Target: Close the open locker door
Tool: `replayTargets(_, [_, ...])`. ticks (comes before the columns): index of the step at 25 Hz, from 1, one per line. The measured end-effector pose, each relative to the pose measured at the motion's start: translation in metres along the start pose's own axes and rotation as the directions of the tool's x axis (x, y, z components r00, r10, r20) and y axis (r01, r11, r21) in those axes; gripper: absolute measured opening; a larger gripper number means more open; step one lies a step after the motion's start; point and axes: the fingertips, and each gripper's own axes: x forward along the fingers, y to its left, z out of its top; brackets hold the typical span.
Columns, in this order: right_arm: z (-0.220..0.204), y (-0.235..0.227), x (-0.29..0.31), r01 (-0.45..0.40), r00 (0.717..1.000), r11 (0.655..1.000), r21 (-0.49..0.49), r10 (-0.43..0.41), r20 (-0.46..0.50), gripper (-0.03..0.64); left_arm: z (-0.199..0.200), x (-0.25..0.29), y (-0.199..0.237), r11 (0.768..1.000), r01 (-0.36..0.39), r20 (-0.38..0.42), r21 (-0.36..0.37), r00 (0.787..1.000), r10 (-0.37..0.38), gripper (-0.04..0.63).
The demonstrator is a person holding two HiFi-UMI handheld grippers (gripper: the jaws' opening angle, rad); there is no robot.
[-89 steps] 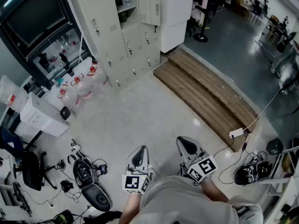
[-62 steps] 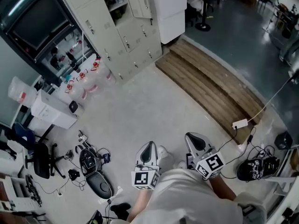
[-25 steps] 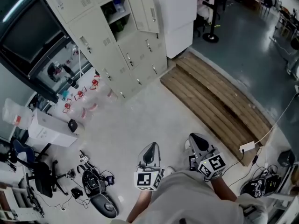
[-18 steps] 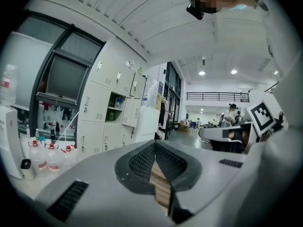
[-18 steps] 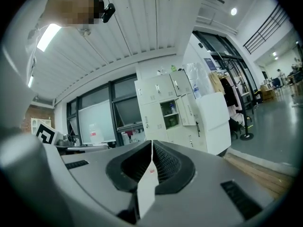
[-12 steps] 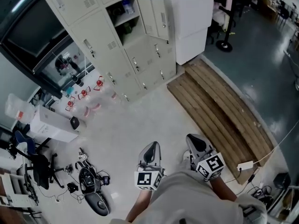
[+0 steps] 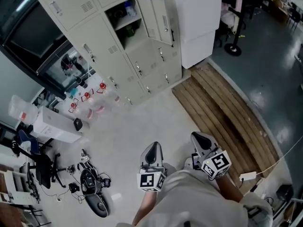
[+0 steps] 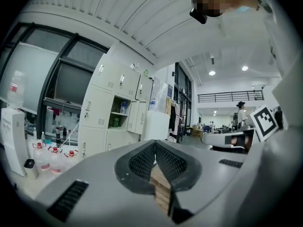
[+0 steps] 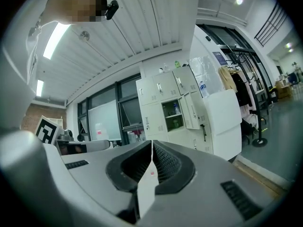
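The beige locker bank point(image 7: 109, 41) stands at the top of the head view. One upper door point(image 7: 158, 15) hangs open, hinged on its right side, and shows shelves with bottles point(image 7: 124, 19). Both grippers are held low near the person's body, far short of the lockers. My left gripper point(image 7: 152, 149) has its jaws meeting, with nothing between them. My right gripper point(image 7: 199, 138) is shut and empty too. In the left gripper view the open door point(image 8: 138, 117) lies ahead beyond the closed tips point(image 8: 155, 144). The right gripper view shows that door point(image 9: 194, 110) above its tips point(image 9: 151, 144).
A white cabinet point(image 7: 198, 20) stands right of the lockers. A wooden platform point(image 7: 227, 112) runs along the floor on the right. Capped bottles point(image 7: 90, 98) and a white box point(image 7: 53, 126) sit at the left. Devices and cables point(image 7: 91, 188) lie lower left, beside a chair point(image 7: 33, 167).
The person has walked toward the lockers, which now look larger and closer in the head view. Both grippers came along, still shut and side by side.
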Motion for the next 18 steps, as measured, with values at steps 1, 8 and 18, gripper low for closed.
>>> replayTargets(1, [0.000,-0.005,0.001,0.004,1.000,1.000,0.000,-0.004,-0.004,0.029,-0.001,0.002,-0.001,1.000,-0.002,-0.001,0.001,1.000,0.002,0.008])
replayTargets(8, [-0.002,-0.016,0.027,-0.007,1.000,1.000,0.010,0.007,-0.029,0.029,-0.004,0.027,0.012,1.000,-0.019,-0.004,-0.016,1.000,0.019,0.008])
replayTargets(18, [0.005,-0.062,0.109,0.045,0.998,0.999,0.021,-0.044,-0.050,0.029,0.001,0.124,0.064,0.999,0.044,-0.027,-0.018,0.999,-0.044,0.008])
